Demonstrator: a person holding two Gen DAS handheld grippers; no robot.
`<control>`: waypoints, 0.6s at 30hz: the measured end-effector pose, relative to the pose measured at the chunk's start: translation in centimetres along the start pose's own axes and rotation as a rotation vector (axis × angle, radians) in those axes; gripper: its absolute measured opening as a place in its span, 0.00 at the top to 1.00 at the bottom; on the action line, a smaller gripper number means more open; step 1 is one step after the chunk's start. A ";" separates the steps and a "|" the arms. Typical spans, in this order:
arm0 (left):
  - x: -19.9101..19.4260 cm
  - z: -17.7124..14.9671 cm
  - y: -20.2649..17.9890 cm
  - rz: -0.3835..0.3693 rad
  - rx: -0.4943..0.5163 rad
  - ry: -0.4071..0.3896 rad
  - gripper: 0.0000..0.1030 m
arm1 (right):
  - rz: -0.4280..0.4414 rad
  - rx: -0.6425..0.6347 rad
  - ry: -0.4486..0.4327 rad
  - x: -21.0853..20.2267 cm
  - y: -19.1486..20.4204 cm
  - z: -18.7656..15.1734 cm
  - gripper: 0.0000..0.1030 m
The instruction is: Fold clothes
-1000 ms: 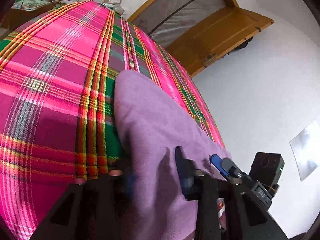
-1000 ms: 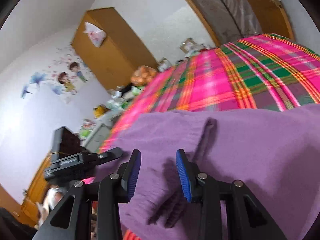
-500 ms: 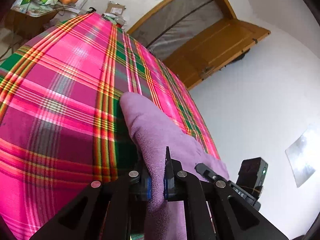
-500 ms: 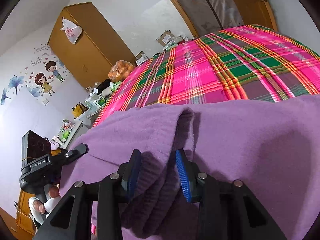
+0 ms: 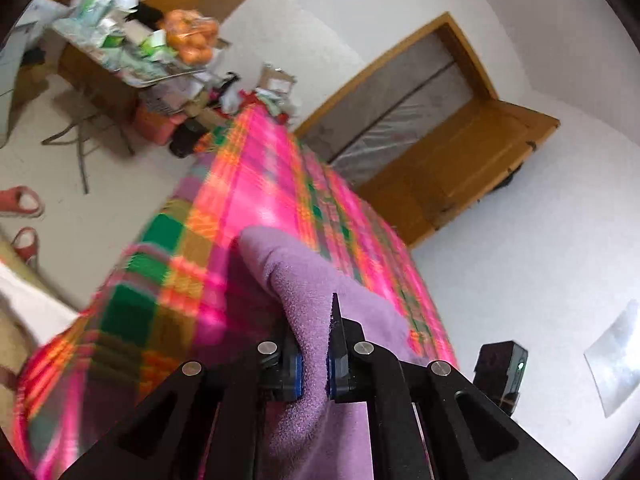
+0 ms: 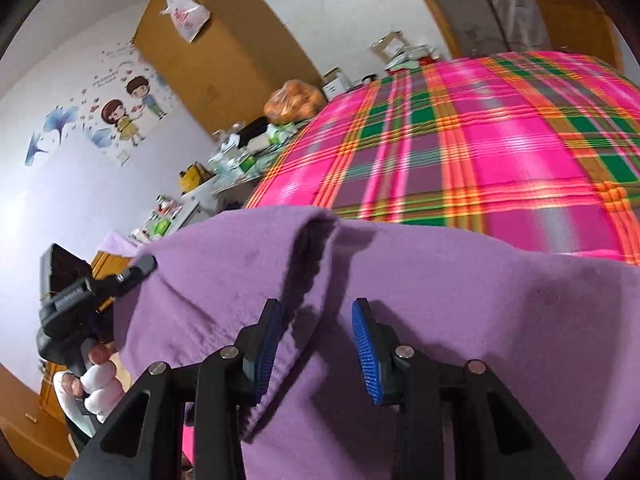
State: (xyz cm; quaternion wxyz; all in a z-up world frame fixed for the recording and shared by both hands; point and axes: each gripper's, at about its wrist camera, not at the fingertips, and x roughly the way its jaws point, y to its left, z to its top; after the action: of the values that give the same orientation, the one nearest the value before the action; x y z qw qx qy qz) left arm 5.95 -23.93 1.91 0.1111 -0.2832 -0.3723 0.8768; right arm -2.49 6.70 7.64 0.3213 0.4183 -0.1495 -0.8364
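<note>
Purple garment (image 5: 316, 292) pinched in left gripper (image 5: 314, 364) — right gripper (image 6: 316, 348) agape, other view.

L gripper (image 5: 314, 364) jaws pinched near-closed – R gripper (image 6: 316, 354) jaws apart, prob. not clamping.

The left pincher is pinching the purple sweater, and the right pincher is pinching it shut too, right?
Not quite. The left gripper is shut on the purple sweater, but the right wrist view shows the right gripper open, its blue pads apart over the fabric.

A fuzzy purple garment (image 6: 420, 300) lies rumpled, its edge lifted.
</note>
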 end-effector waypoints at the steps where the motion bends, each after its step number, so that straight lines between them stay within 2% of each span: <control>1: 0.0 -0.2 0.6 0.007 0.003 0.031 0.91 | 0.008 -0.005 0.007 0.4 0.3 0.0 0.64; 3: 0.4 -1.0 1.6 0.045 0.019 0.115 0.91 | 0.026 -0.002 0.024 1.1 0.5 0.0 0.64; 6: -0.7 -1.4 2.3 0.084 0.039 0.115 0.89 | 0.043 0.019 0.022 1.0 0.1 0.2 0.62; 7: -1.2 -1.5 2.5 0.096 0.043 0.106 0.88 | 0.049 0.033 0.013 0.8 -0.2 0.5 0.56; 9: -3.0 -1.5 2.4 0.142 0.043 0.022 0.89 | 0.061 0.061 -0.004 0.5 -0.8 1.1 0.45; 11: -4.5 -1.4 1.9 0.170 0.055 -0.047 0.89 | 0.083 0.091 0.009 0.9 -1.3 1.6 0.43; 13: -4.7 -1.3 1.3 0.155 0.071 -0.063 0.89 | 0.096 0.110 0.024 1.7 -1.5 2.2 0.43; 18: -1.3 -1.2 -1.0 0.107 0.126 0.017 0.89 | 0.124 0.127 0.064 3.4 -1.1 3.5 0.43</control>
State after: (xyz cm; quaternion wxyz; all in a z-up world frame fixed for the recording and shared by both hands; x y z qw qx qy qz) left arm 7.70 -23.12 2.50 0.0848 -0.3024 -0.3000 0.9008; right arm -7.25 5.21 7.13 0.3498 0.4542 -0.2176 -0.7899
